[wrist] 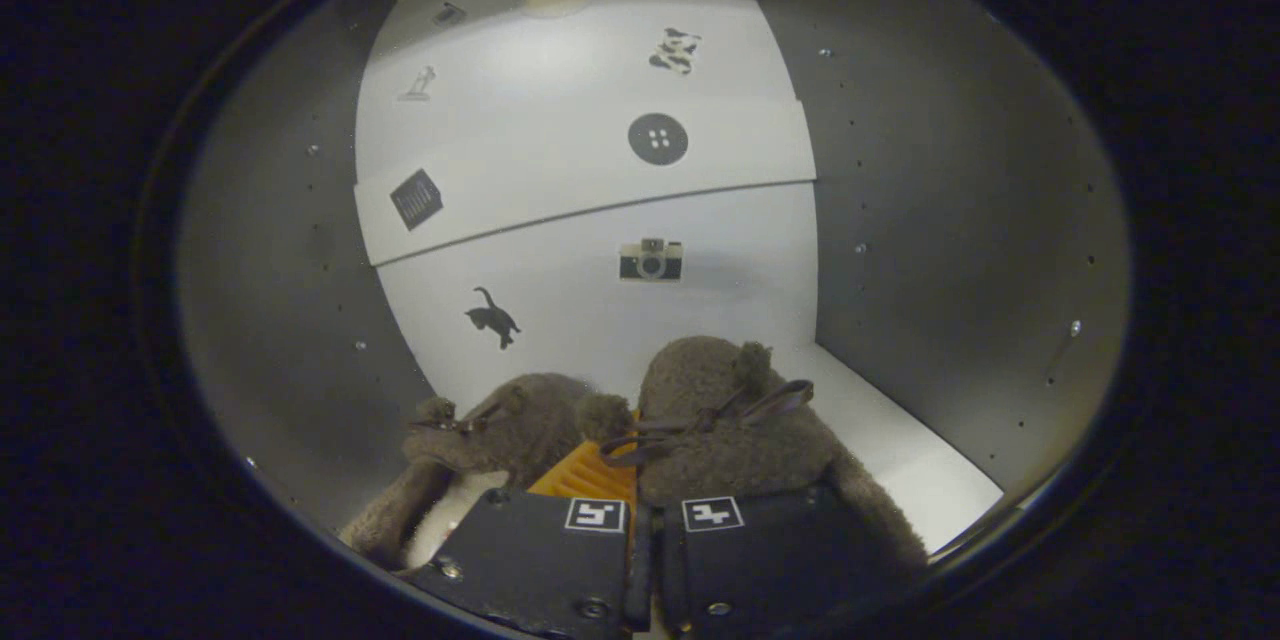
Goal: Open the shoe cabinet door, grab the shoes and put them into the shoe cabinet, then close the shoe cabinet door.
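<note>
Inside the shoe cabinet (950, 220): gripper (640, 520), fingers nearly closed w/ fuzzy brown shoes (720, 420) pinched btwn them, pair just ahead, above cabinet floor

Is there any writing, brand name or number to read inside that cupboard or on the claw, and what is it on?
No readable words, brands or numbers.
Cabinet back wall: picture stickers only: cat, camera, button.
Claw, fingers close together at the furry shoes: two square black-and-white markers, patterns, not text.
</note>
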Demonstrator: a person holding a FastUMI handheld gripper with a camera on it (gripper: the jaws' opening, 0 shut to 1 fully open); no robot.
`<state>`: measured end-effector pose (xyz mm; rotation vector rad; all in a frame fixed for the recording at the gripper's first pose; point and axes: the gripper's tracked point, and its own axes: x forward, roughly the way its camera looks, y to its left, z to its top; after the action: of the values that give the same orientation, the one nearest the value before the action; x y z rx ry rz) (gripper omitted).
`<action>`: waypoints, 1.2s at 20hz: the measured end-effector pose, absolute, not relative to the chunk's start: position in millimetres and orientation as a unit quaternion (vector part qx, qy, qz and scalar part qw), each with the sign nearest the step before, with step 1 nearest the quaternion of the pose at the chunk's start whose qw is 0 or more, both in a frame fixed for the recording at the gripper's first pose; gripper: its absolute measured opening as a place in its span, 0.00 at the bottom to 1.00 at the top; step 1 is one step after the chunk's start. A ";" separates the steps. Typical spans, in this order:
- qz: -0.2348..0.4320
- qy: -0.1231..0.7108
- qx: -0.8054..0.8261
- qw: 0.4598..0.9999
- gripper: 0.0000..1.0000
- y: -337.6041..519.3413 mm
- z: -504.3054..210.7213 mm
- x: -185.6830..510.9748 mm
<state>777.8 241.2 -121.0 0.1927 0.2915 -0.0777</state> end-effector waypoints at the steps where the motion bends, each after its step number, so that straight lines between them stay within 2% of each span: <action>1: -0.041 0.160 0.097 0.982 0.08 240.4 -123.9 779.1; 6: -0.043 0.203 0.095 0.974 0.10 240.7 -132.5 779.9; 13: -0.035 0.241 0.081 0.967 0.21 243.7 -133.5 771.3; 16: -0.025 0.242 0.086 0.966 0.45 247.6 -128.0 760.7; 22: -0.014 0.220 0.080 0.972 0.62 254.5 -110.1 731.8; 24: -0.018 0.207 0.064 0.976 0.73 252.7 -103.9 717.9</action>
<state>717.9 252.7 -103.9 0.1285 0.4166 -0.0361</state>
